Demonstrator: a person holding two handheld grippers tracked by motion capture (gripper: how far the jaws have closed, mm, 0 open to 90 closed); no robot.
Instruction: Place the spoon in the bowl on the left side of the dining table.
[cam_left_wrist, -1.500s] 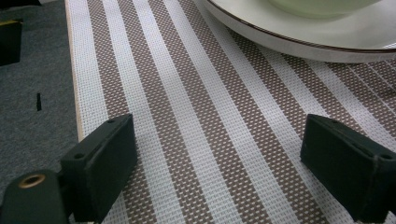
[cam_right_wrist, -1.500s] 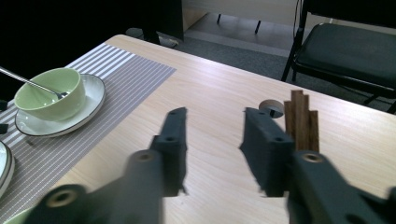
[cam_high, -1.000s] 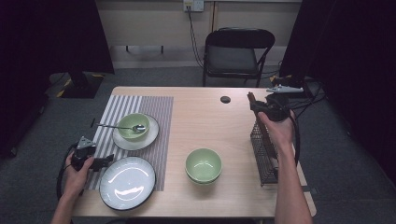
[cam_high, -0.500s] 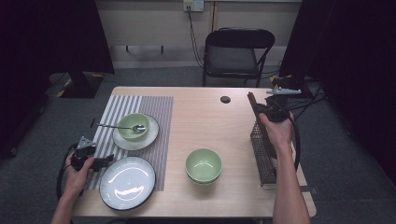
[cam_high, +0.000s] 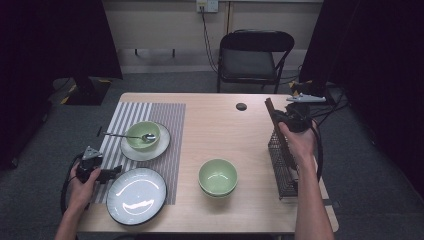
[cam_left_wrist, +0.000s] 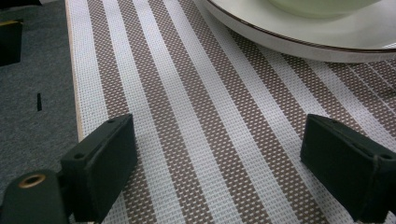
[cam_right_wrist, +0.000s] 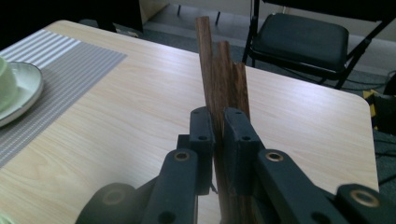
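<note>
At the right of the frame, the right gripper (cam_high: 286, 119) jaws, just closing, are clamping wooden sticks (cam_right_wrist: 223, 84) above the rack (cam_high: 283, 167); at the lower left, the left gripper (cam_left_wrist: 219, 163) jaws are standing wide open over the mat (cam_left_wrist: 196, 116), holding nothing.

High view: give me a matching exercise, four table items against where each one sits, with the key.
Items:
1. spoon
2. white plate
3. sticks
4. wire basket

Places:
A. at the table's right edge
B. in the right tongs
C. across the bowl on the mat
D. at the table's front left, partly on the mat

Pairs: 1-C, 2-D, 3-B, 4-A
</note>
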